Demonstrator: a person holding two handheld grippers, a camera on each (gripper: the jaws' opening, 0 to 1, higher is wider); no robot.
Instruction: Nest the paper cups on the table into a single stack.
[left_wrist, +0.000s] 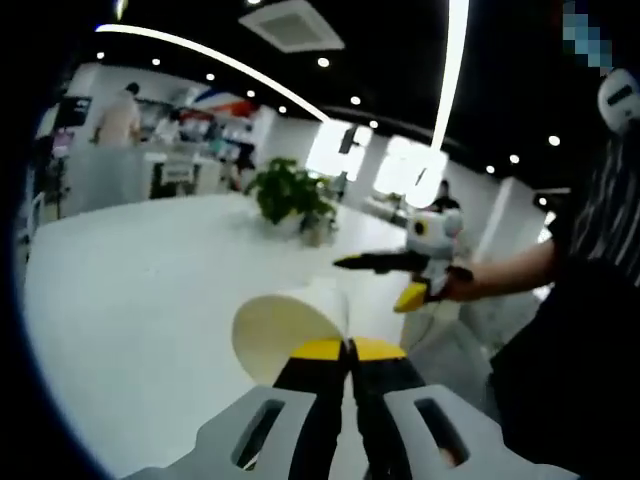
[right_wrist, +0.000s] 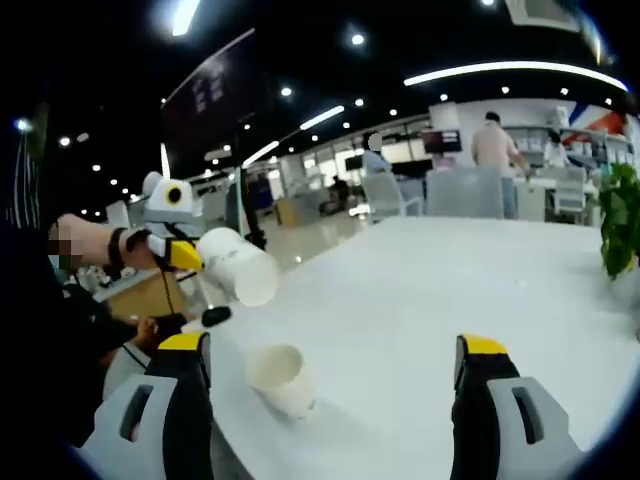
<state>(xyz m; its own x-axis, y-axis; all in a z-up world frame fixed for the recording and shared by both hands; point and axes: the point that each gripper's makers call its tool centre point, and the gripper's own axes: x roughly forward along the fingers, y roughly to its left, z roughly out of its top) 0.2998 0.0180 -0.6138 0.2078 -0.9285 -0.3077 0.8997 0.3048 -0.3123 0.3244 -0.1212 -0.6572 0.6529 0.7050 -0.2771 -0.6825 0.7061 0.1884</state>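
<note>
White paper cup (left_wrist: 285, 335) sat pinched by its rim in the left gripper (left_wrist: 348, 350), jaws clenched on the cup wall with the yellow tips nearly meeting; in the left gripper view its open mouth faced the camera, held up above the white table (left_wrist: 150, 290). In the right gripper view the same held cup (right_wrist: 238, 265) hung tilted on its side in the air, bottom end toward the lens, with the left gripper (right_wrist: 180, 252) at its far end and a person's hand behind it. A second paper cup (right_wrist: 280, 378) stood upright on the table (right_wrist: 420, 300) — mouth up, near the table's edge, below and apart from the held one. Right gripper (right_wrist: 335, 350) was released, jaws spread wide and empty, with the standing cup low between them but closer to the left jaw. In the left gripper view the right gripper (left_wrist: 385, 280) hovered off to the side over the table's edge. A potted plant (left_wrist: 290, 195) stood farther back on the table. Judgement: nothing was nested yet — one cup lifted, one waiting; the held cup had to be turned upright and lowered into the standing one. No further cups could be made out.
</note>
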